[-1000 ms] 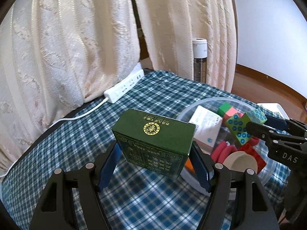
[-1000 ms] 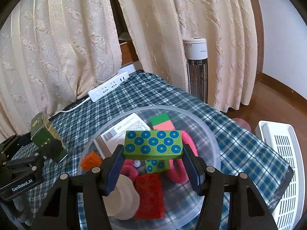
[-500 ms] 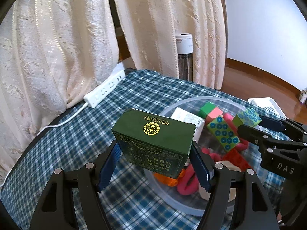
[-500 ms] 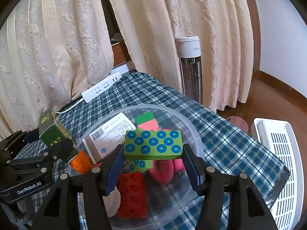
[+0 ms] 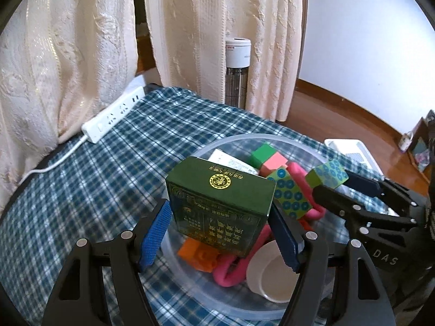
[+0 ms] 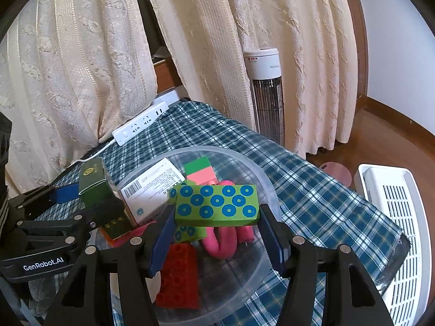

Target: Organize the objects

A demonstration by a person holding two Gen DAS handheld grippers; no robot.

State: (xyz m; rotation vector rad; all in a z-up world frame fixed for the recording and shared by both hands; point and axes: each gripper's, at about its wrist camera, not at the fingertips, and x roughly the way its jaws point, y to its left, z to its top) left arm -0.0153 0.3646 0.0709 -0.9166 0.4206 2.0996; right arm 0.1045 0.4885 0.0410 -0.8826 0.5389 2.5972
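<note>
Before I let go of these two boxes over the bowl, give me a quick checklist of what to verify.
1. Left gripper clamped on the green box: ok.
2. Right gripper clamped on the dotted block: ok.
3. Both items above the clear bowl: ok.
4. Grippers apart from each other: ok.
5. Free room in the bowl beneath the green box: not ok, orange brick and pink loop lie there.
6. Drop height: cannot tell.

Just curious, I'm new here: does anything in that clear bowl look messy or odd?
Nothing is spilled or broken. The clear bowl holds a jumbled heap: a white carton leans tilted against its wall, and toy blocks lie at angles.
</note>
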